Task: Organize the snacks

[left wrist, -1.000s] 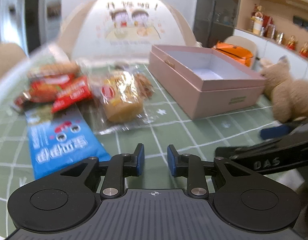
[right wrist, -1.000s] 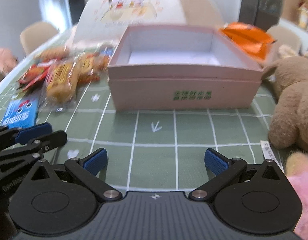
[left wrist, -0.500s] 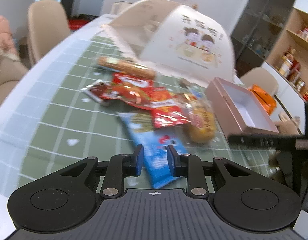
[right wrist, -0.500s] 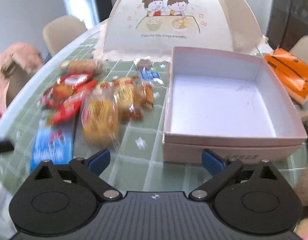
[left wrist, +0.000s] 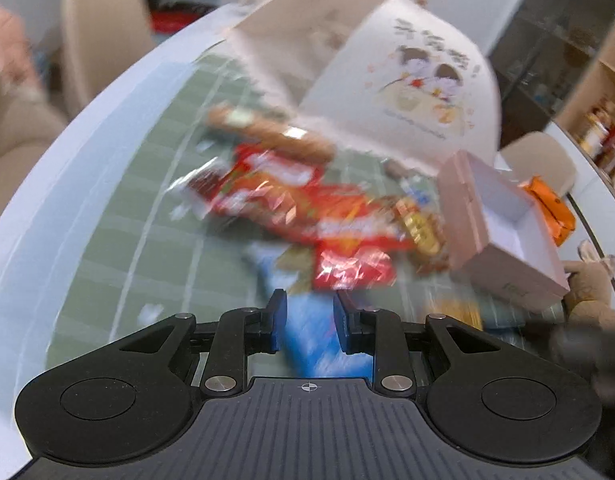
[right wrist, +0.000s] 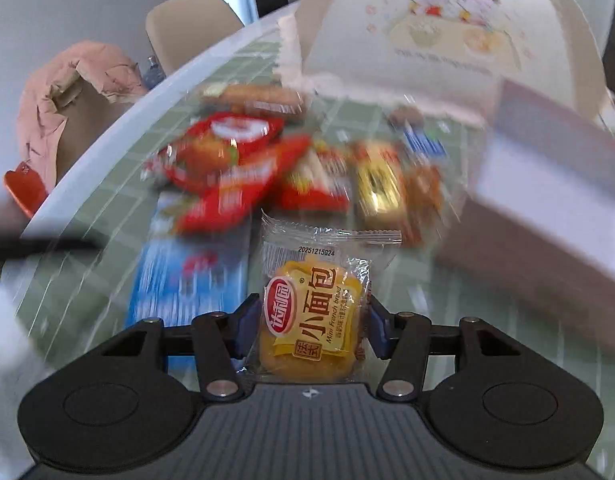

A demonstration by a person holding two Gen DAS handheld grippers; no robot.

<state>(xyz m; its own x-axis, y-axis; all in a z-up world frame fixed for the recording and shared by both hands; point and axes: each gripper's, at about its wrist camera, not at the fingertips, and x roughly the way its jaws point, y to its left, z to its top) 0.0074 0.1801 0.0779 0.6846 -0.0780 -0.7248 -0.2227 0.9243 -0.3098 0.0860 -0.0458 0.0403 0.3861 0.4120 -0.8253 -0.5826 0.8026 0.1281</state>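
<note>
Between the blue pads of your right gripper (right wrist: 310, 326) sits the bread packet (right wrist: 313, 312): a clear, crinkled wrapper with a serrated top seal, a printed date code, and a yellow label carrying a red oval logo and the words "Mini French bread". The bun inside is golden yellow. Your right jaws are closed against both sides of the packet, which stands upright between them, sharp against the blurred background.

Beyond the packet, the snack pile (right wrist: 267, 168) lies on the green gridded surface (right wrist: 107, 184): red wrappers, a gold-labelled packet and a brown bar, with a blue packet (right wrist: 187, 280) nearest the gripper. The pink box (right wrist: 547, 216) stands open to the right of the pile, beside the white food cover (right wrist: 447, 28).

Your left gripper (left wrist: 307, 322) hovers above the blue packet (left wrist: 319, 344). Its jaws stand at a narrow gap and hold nothing. Whether the pads touch the packet, you cannot tell through the blur.
</note>
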